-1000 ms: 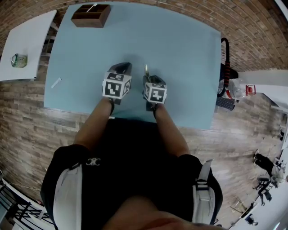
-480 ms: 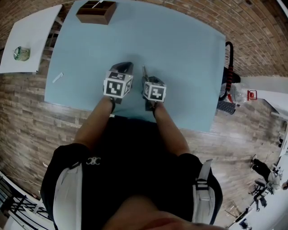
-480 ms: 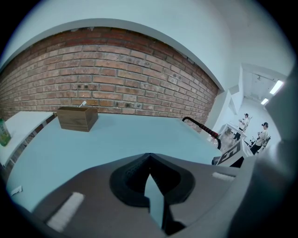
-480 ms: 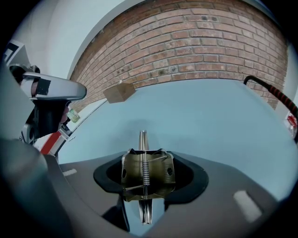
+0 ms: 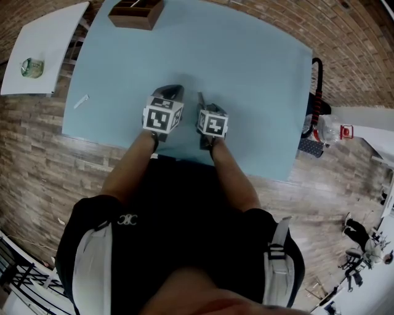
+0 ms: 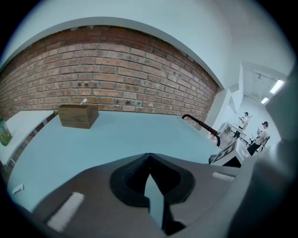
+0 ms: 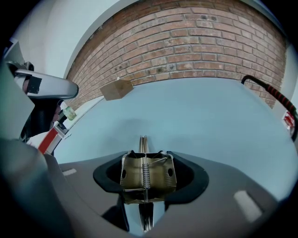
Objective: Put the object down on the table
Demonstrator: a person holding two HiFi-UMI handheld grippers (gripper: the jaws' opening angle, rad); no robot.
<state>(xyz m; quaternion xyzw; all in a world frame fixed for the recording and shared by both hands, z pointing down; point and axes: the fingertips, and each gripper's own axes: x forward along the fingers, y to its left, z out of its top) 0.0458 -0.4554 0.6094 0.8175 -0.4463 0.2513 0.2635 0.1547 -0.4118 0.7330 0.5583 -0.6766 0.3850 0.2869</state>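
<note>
Now, the brass-coloured spring clip (image 7: 145,179) sits in your right hand-held gripper (image 7: 145,158). The pads pinch its flat wings from either side, a coil spring runs down its middle, and its thin paired prongs poke out ahead over the pale blue bench (image 7: 209,121). In the head view the clip (image 5: 201,98) shows as a slim metal sliver in front of that gripper (image 5: 205,111), close to the bench's near edge and about midway along it. Whether the prongs touch the surface cannot be told.

Your left hand-held gripper (image 6: 148,158) hangs just beside the right one, its jaws pressed together at the tips and holding nothing.

The print nearest your hands is the black-and-white square patterns on the marker cubes (image 5: 162,115). Your shirt bears a small white emblem (image 5: 127,220). The label on the green container (image 5: 32,66) on the white side table (image 5: 55,37) is too small to read.

A wooden box (image 5: 136,12) stands at the bench's far left corner, and a small white strip (image 5: 81,101) lies by the left edge.

Against a second ago, the clip is pinched just as it was and your two grippers remain side by side. In the head view, the box now sits nearer the top edge and the side table has shifted with it.
</note>
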